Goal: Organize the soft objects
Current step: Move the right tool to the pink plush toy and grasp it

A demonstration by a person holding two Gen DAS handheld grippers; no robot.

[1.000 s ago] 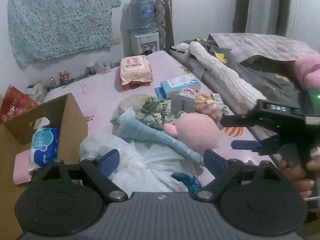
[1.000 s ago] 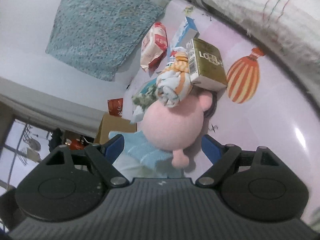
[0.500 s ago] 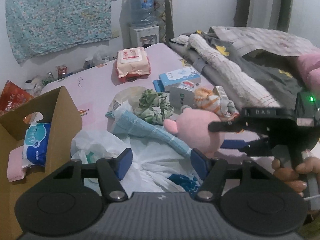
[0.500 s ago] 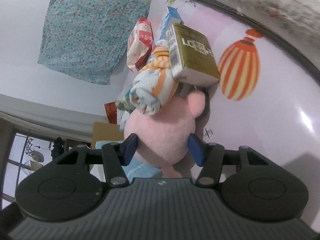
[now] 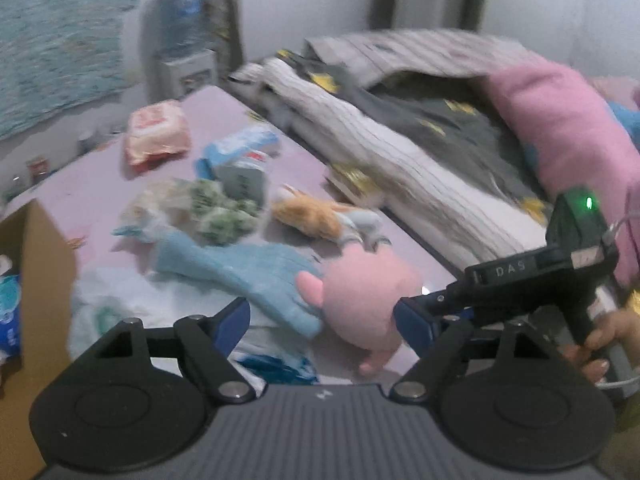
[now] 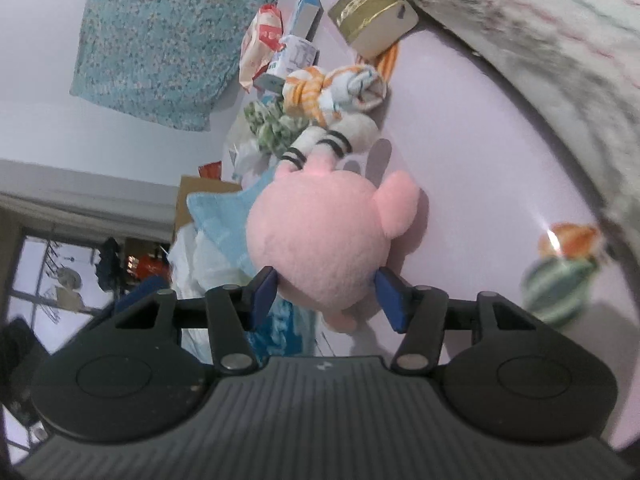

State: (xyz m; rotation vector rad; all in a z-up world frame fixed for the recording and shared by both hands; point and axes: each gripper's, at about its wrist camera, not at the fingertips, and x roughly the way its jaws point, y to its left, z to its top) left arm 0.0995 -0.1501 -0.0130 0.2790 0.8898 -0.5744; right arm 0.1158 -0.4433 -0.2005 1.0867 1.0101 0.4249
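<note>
Right gripper (image 6: 326,298) is pinching the pink plush (image 6: 320,236) across its round body, both blue pads pressed into the lower sides. Grip sits low on the widest part, probably so the soft body compresses evenly and doesn't squirt out. In the right wrist view the plush fills frame centre; a striped sock (image 6: 332,136) lies against its top edge, with an orange-white cloth roll (image 6: 332,88) just above that, so a lift could drag the sock along. In the left wrist view the plush (image 5: 368,300) is lower centre on the pink mat (image 5: 224,120), touching the blue glove (image 5: 248,276) to its left. Left gripper (image 5: 320,320) is spread wide with nothing between its fingers, hovering over the white bag (image 5: 120,300), probably on standby. Box (image 5: 36,264) sits at the left edge, already holding a wipes pack (image 5: 8,316), so that's the likely drop target for the plush. Left view is motion-blurred; can't tell whether the plush is off the mat.
</note>
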